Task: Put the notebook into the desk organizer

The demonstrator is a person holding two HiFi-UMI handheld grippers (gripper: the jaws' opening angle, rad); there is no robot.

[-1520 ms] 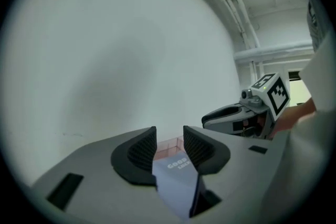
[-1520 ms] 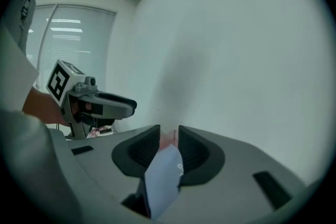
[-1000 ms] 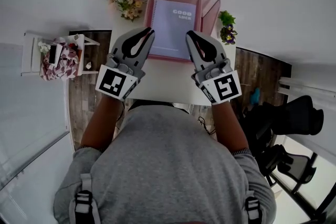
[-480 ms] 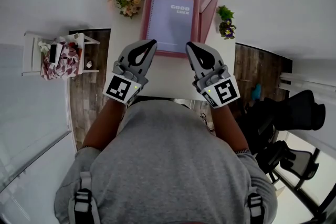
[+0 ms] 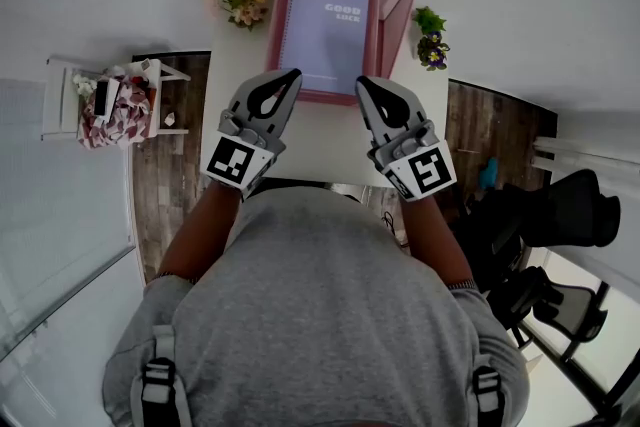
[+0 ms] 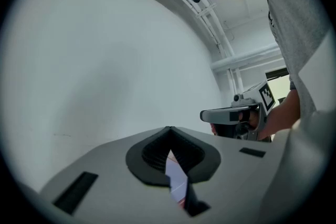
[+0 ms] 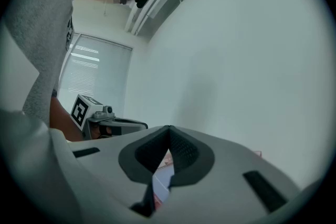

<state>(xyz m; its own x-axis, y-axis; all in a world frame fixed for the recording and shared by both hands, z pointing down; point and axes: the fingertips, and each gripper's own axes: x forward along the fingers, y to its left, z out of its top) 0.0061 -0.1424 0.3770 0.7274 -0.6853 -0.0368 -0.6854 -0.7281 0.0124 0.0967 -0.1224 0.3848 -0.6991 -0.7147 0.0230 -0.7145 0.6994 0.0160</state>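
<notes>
In the head view, the lavender spiral notebook [image 5: 336,35] lies flat inside the pink desk organizer [image 5: 392,13] at the table's far edge. My left gripper [image 5: 294,74] hovers just short of the organizer's front left corner, shut and empty. My right gripper [image 5: 361,83] is level with it at the front right, also shut and empty. Neither touches the notebook. In the left gripper view the closed jaws [image 6: 169,129] point at the white wall, with the right gripper [image 6: 231,115] alongside. The right gripper view shows its closed jaws [image 7: 169,128] and the left gripper [image 7: 116,124].
The white table [image 5: 325,150] carries a flower pot [image 5: 241,0] left of the organizer and a small plant [image 5: 432,43] to its right. A white shelf unit [image 5: 108,103] stands on the floor at left. A black chair [image 5: 560,215] is at right.
Both grippers have drawn back from the notebook's sides toward the person and dropped a little. They now sit in front of the organizer, and the notebook stays in it.
</notes>
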